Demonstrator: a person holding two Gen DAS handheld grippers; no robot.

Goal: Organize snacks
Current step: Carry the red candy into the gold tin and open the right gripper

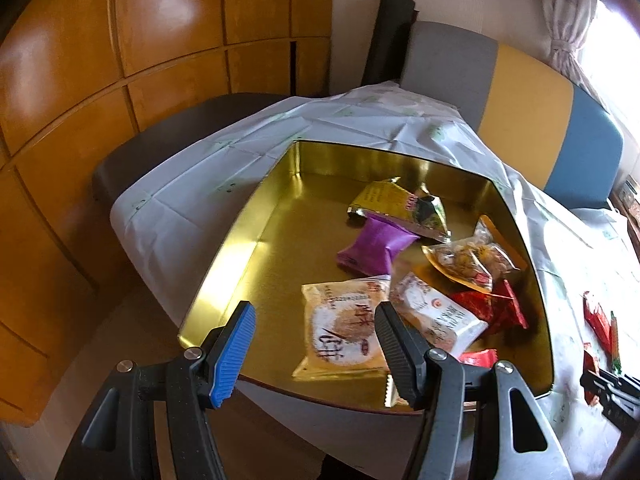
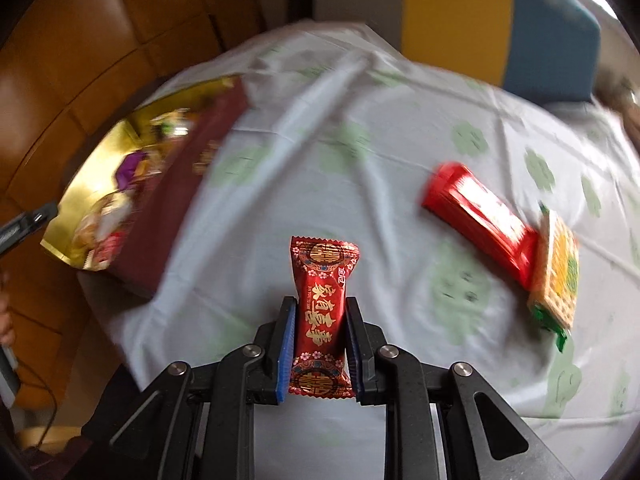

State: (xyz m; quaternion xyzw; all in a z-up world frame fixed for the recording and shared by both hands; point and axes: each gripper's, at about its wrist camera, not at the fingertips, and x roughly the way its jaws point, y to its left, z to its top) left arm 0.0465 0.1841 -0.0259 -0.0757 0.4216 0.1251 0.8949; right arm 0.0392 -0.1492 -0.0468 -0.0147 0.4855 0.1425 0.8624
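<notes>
So on my right wrist view, my right gripper [image 2: 320, 320] has its pads clenched on a red candy packet with gold characters [image 2: 322, 304], which stands upright between them at bottom centre, lifted clear of the white tablecloth with pale green flowers [image 2: 360, 152]. Over at the right of that frame a long red wrapped pack [image 2: 478, 216] lies on the cloth, its lower end touching a yellow-and-green packet [image 2: 556, 276]; both are pretty blurred. At the left sits the gold tin [image 2: 96, 168] with its dark red outer wall [image 2: 176, 200] facing me, nothing between it and the candy but bare cloth. On my left wrist view, my left gripper [image 1: 316, 340] hangs over the tin's near edge [image 1: 224, 268] with its jaws spread wide and nothing in them. Inside the tin, mostly toward the right: a cream pastry packet [image 1: 344, 332] right behind the black finger [image 1: 394, 344], a white one [image 1: 436, 316] beside it, a purple pouch [image 1: 372, 248], a gold-and-green bag [image 1: 400, 204], a clear bag of nuts [image 1: 468, 260], and red wrappers [image 1: 492, 308]. A grey-yellow-blue cushion [image 1: 532, 120] fills the upper right behind the table.
</notes>
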